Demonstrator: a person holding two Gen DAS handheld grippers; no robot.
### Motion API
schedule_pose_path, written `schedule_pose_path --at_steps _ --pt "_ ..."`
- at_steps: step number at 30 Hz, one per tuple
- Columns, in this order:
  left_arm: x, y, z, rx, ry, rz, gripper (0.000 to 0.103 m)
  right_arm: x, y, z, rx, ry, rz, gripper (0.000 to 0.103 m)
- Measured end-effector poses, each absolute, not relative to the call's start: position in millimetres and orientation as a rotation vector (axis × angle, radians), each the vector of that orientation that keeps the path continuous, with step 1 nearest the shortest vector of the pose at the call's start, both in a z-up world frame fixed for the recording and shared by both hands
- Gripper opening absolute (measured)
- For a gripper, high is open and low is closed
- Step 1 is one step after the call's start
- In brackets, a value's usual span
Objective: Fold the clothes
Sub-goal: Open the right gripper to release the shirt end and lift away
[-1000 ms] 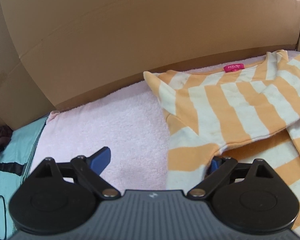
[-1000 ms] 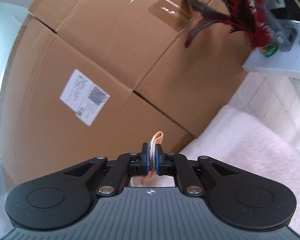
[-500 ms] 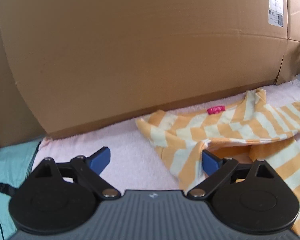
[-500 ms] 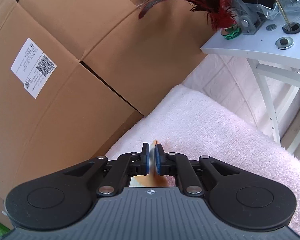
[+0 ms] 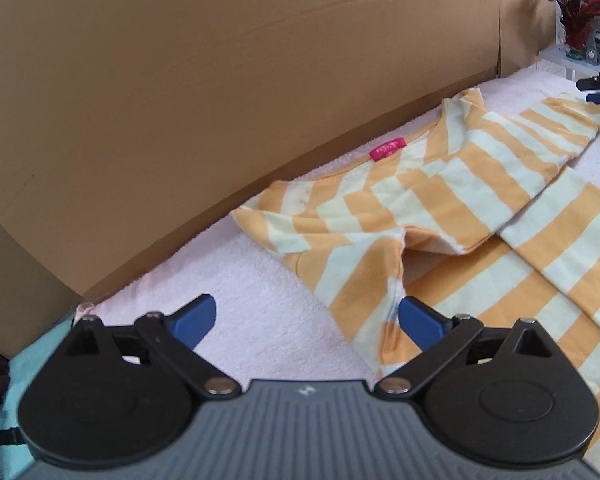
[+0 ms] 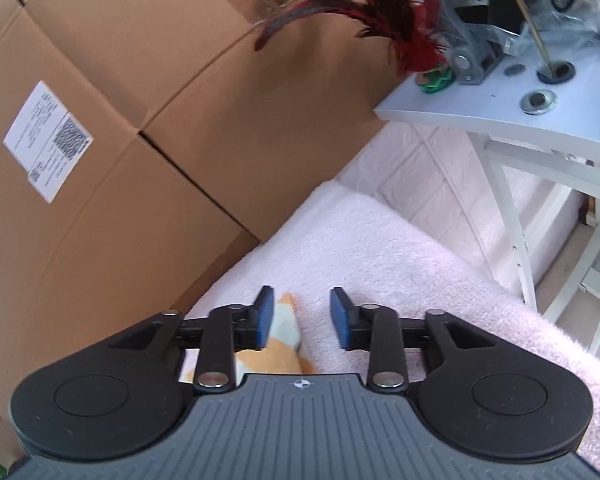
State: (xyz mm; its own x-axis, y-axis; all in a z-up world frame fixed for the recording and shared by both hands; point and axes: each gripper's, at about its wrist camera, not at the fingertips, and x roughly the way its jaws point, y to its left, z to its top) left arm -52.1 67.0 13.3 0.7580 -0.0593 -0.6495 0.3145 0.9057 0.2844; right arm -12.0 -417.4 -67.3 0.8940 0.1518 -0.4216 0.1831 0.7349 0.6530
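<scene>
Orange-and-cream striped cotton shirt [image 5: 440, 204] lying on the pink terry towel [image 5: 260, 304]. Left gripper [image 5: 306, 322] released wide at the shirt's near edge. Right gripper [image 6: 302, 316] opening, shirt corner loose between its jaws.

Both your views are bright and evenly lit by soft daylight. Beyond your right tongs [image 6: 302, 314] the white desk [image 6: 500, 124] is washed out by glare. Shadows under the striped shirt [image 5: 440, 216] are faint. Fisheye curvature bends the cardboard boxes [image 5: 220, 80] at the edges, and their label [image 6: 48, 140] is blurred.
</scene>
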Motion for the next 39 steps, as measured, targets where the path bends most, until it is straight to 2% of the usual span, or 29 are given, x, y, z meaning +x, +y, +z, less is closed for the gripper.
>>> schedule_pose_path --at_steps 5,7,8,10,14,15,17,20,24,26,28,34,37,38,39 --pt "-19 74 24 0.220 0.620 -0.270 0.099 -10 -406 -65 0.664 0.504 -0.001 0.037" --pt "1 71 21 0.182 0.625 -0.292 0.097 -7 -401 -67 0.649 0.525 0.055 0.021" --pt "9 69 17 0.171 0.633 -0.299 0.095 -5 -397 -68 0.641 0.538 0.090 0.020" --pt "26 68 8 0.158 0.655 -0.309 0.094 -3 -390 -67 0.590 0.549 0.103 0.007" --pt "46 73 -16 0.176 0.739 -0.258 0.088 -9 -391 -57 0.535 0.474 0.000 0.006" --pt "47 76 -20 0.180 0.751 -0.252 0.089 -9 -395 -55 0.542 0.454 -0.015 0.006" --pt "47 83 -27 0.168 0.754 -0.253 0.097 -2 -397 -63 0.546 0.501 -0.050 0.006" --pt "48 90 -30 0.137 0.755 -0.258 0.101 3 -399 -67 0.551 0.518 -0.062 0.007" --pt "46 93 -28 0.152 0.748 -0.244 0.101 -5 -401 -58 0.531 0.428 -0.142 0.001" --pt "40 92 -22 0.185 0.722 -0.234 0.099 -7 -406 -57 0.562 0.426 -0.125 0.001" --pt "35 93 -16 0.194 0.700 -0.232 0.100 -8 -412 -59 0.626 0.458 -0.091 0.009" --pt "23 91 -19 0.279 0.695 -0.209 0.100 -29 -405 -51 0.713 0.460 0.053 0.014" --pt "23 88 -21 0.286 0.699 -0.201 0.101 -20 -393 -56 0.763 0.589 0.125 0.018" --pt "23 87 -20 0.291 0.698 -0.195 0.101 -19 -396 -59 0.772 0.608 0.066 0.015" --pt "21 87 -18 0.295 0.695 -0.188 0.101 -17 -399 -62 0.777 0.622 0.006 0.000"
